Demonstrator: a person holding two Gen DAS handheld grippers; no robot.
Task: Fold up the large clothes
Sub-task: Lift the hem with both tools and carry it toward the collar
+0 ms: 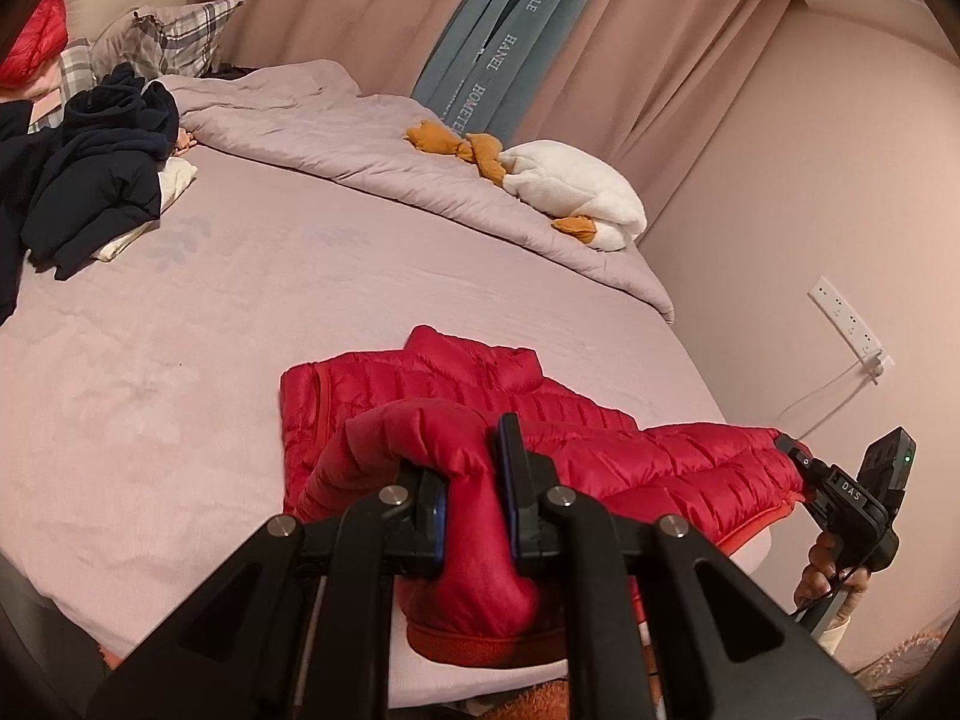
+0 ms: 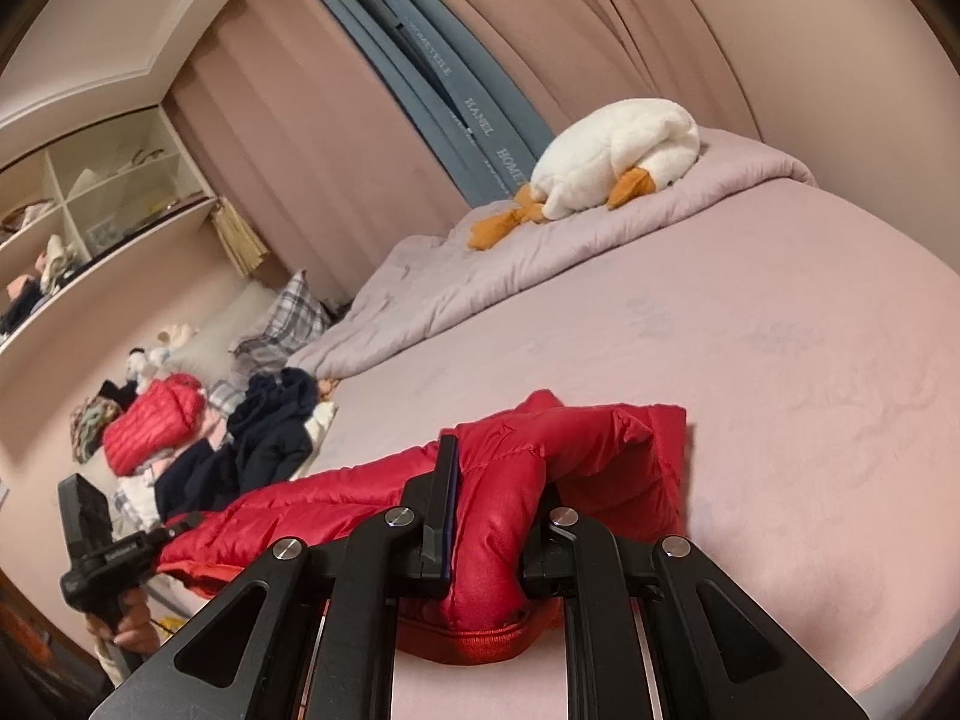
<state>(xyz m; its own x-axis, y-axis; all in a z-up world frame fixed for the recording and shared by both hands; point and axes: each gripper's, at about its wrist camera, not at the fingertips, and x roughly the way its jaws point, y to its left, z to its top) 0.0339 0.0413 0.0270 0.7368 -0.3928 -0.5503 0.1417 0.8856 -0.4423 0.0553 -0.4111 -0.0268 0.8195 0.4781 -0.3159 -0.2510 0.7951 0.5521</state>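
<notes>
Fingers of L gripper (image 1: 471, 480) & R gripper (image 2: 498, 516) both clamped on red puffer jacket (image 1: 540, 420); carry hem level over bed (image 1: 210, 330), w/o sagging.

Light: warm, dim indoor cast, pinkish over both views; source not visible.
Shadows: soft, faint under the red jacket (image 1: 456, 420).
Glare: small sheen on jacket fabric in the right wrist view.
Distortion: strong fisheye bend, dark vignette corners.
Focus: near gripper arms soft; far shelves (image 2: 90, 192) slightly blurred.
</notes>
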